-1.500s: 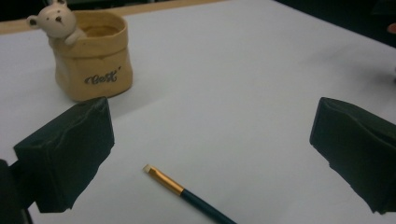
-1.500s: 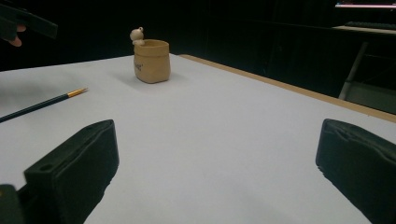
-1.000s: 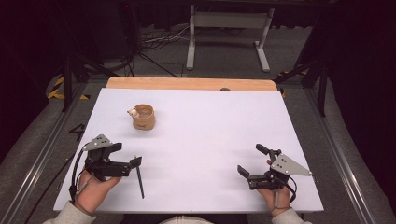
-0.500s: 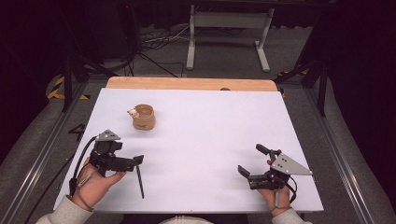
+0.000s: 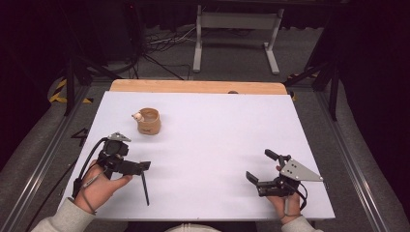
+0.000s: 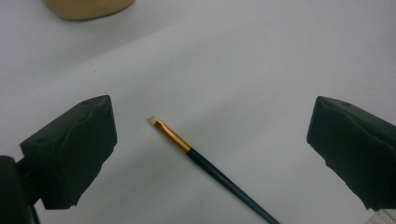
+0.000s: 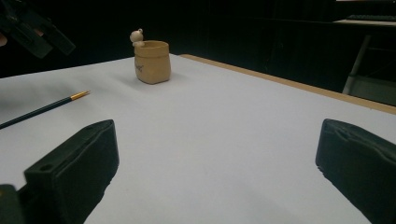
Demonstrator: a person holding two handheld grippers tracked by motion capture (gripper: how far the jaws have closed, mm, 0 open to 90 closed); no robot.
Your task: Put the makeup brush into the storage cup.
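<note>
A thin paintbrush (image 5: 144, 189) with a dark handle and gold ferrule lies near the table's front left. In the left gripper view the paintbrush (image 6: 205, 162) runs between the wide-apart jaws, bristles toward the upper left. My left gripper (image 5: 140, 167) hovers over its bristle end, open, holding nothing. A tan ceramic cup (image 5: 148, 121) with a small bear figure on its rim stands upright behind it. My right gripper (image 5: 258, 166) rests open at the front right, empty. The right gripper view shows the cup (image 7: 152, 61) and the paintbrush (image 7: 44, 108) far off.
The white table top (image 5: 217, 130) has a wooden strip (image 5: 193, 86) along its far edge. Metal rails (image 5: 43, 150) run along both sides. A white stand (image 5: 237, 29) and cables lie on the floor beyond. The left gripper (image 7: 32, 28) shows at the right gripper view's upper left.
My left gripper has shifted slightly right and forward and tipped over the brush's bristle end. The right gripper, brush and cup have stayed put.
</note>
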